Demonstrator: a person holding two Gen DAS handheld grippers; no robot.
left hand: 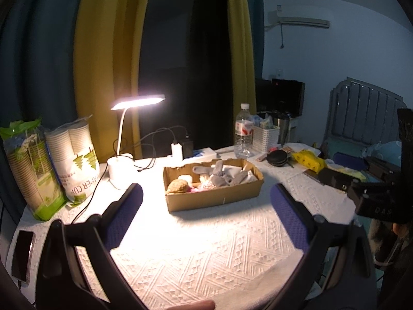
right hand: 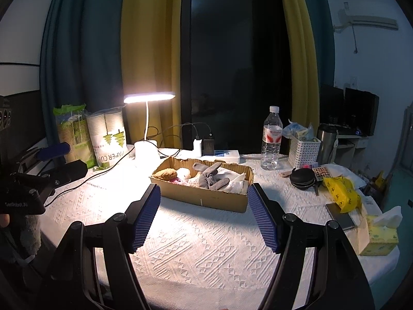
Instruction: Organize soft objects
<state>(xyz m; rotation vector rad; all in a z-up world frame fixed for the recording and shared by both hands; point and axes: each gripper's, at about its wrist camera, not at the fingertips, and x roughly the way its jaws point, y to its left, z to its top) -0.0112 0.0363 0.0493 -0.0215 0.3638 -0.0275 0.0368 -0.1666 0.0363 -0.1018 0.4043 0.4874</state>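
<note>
A shallow cardboard box (left hand: 214, 197) stands on the white-clothed table, also in the right wrist view (right hand: 204, 197). It holds soft things: a brown plush (left hand: 177, 186) (right hand: 165, 173), grey socks (left hand: 224, 174) (right hand: 213, 177) and white cloth (left hand: 231, 170) (right hand: 236, 183). My left gripper (left hand: 206, 206) is open and empty, held above the table in front of the box. My right gripper (right hand: 204, 214) is open and empty, just in front of the box. The left gripper shows at the left edge of the right wrist view (right hand: 51, 165).
A lit desk lamp (left hand: 121, 160), paper cup packs (left hand: 77, 160), a charger and cables (left hand: 178, 151) stand behind the box. A water bottle (right hand: 271, 139), white basket (right hand: 304, 152), yellow bag (right hand: 340, 191), tissue box (right hand: 379, 237) and phone (left hand: 22, 254) lie around.
</note>
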